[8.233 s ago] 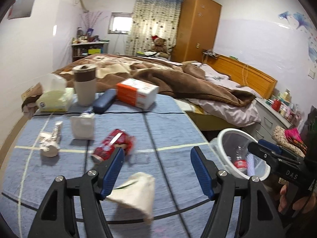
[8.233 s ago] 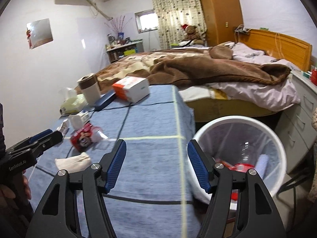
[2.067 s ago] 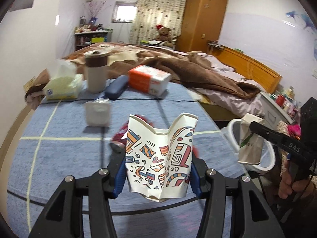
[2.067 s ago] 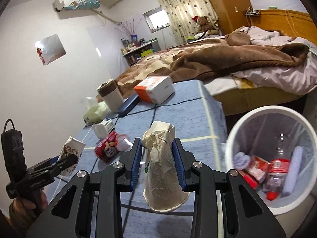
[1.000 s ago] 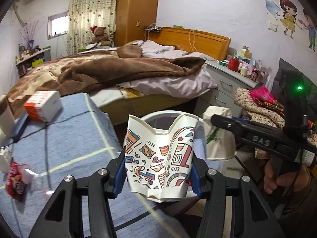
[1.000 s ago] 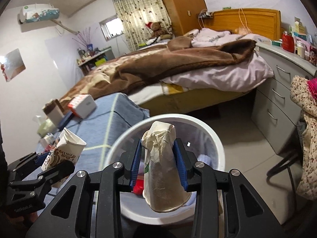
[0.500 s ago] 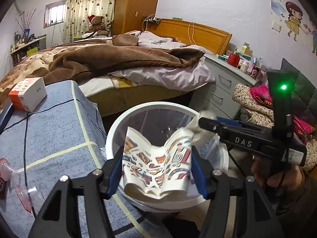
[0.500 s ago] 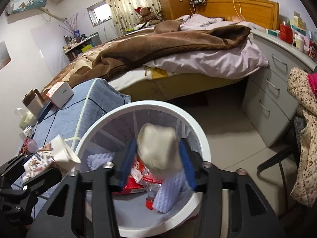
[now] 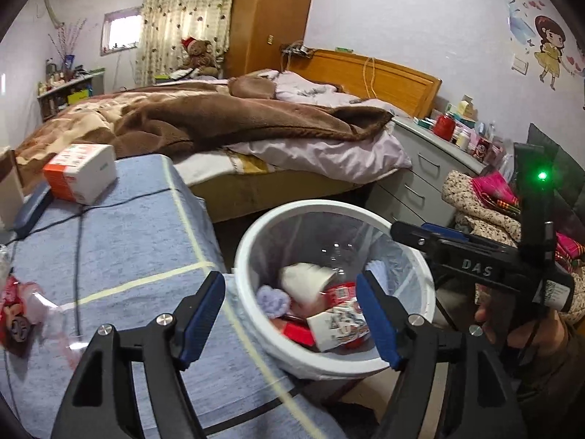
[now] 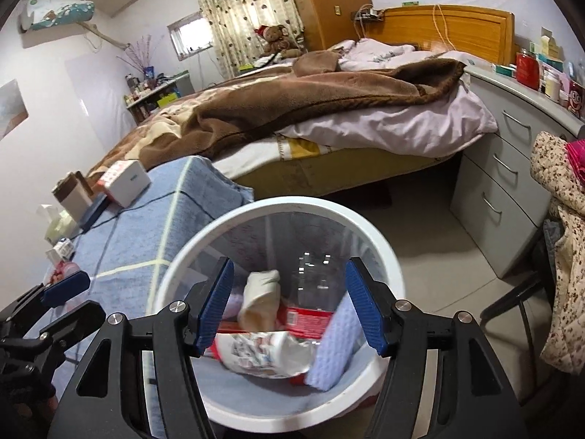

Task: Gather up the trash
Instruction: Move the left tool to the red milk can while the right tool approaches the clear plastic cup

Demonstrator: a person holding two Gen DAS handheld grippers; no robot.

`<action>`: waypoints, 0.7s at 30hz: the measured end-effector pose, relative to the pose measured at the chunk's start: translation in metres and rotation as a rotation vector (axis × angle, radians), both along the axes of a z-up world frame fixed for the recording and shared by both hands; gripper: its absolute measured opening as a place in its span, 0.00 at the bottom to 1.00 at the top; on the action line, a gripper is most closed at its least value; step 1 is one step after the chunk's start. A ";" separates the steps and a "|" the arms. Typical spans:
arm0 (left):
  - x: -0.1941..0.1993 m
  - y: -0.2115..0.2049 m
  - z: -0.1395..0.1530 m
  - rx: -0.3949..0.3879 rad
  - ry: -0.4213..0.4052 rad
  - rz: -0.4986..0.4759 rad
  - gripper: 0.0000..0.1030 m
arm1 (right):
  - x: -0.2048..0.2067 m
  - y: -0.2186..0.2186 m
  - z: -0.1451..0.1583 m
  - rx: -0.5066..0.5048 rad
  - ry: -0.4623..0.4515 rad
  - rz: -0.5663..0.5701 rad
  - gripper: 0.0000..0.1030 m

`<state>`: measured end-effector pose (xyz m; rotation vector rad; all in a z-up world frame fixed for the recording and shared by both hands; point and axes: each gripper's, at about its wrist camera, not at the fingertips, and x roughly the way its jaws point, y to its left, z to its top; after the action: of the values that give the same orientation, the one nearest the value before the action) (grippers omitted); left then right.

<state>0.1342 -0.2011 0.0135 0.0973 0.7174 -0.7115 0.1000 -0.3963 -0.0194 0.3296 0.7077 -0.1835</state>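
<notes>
Beside the table stands a white trash bin (image 9: 329, 205) (image 10: 292, 203). A patterned paper cup (image 9: 336, 323) (image 10: 267, 351) and a crumpled plain paper cup (image 9: 305, 281) (image 10: 259, 300) lie inside it, among a red-labelled bottle and other trash. My left gripper (image 9: 290, 311) hangs over the bin's near rim, its jaws opening with nothing between them. My right gripper (image 10: 289, 303) (image 9: 413, 230) is above the bin too, jaws opening and empty. The left gripper (image 10: 73, 301) also shows at the lower left of the right wrist view. A red wrapper (image 9: 14, 314) (image 10: 58, 274) lies on the table.
The blue-covered table (image 9: 128, 241) holds an orange-and-white box (image 9: 78, 172), a dark case and a cord. A bed with a brown blanket (image 9: 237, 117) lies behind. Grey drawers (image 10: 504, 197) and a chair piled with clothes (image 10: 563, 219) stand to the right.
Both grippers opened over the bin. The patterned cup dropped from the left one and the plain cup from the right one; both now lie in the bin.
</notes>
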 end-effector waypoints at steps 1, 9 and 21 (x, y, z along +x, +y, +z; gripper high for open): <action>0.001 0.004 0.001 -0.004 0.000 0.009 0.73 | 0.000 0.004 0.002 -0.002 -0.008 0.008 0.63; 0.001 0.052 0.013 -0.037 -0.020 0.100 0.73 | 0.001 0.034 0.011 -0.005 -0.045 0.063 0.63; 0.001 0.122 0.021 -0.036 -0.063 0.243 0.74 | 0.007 0.080 0.017 0.002 -0.075 0.145 0.63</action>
<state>0.1348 -0.0790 0.0344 -0.0012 0.6430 -0.4863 0.1066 -0.3162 -0.0028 0.2848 0.6548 -0.0327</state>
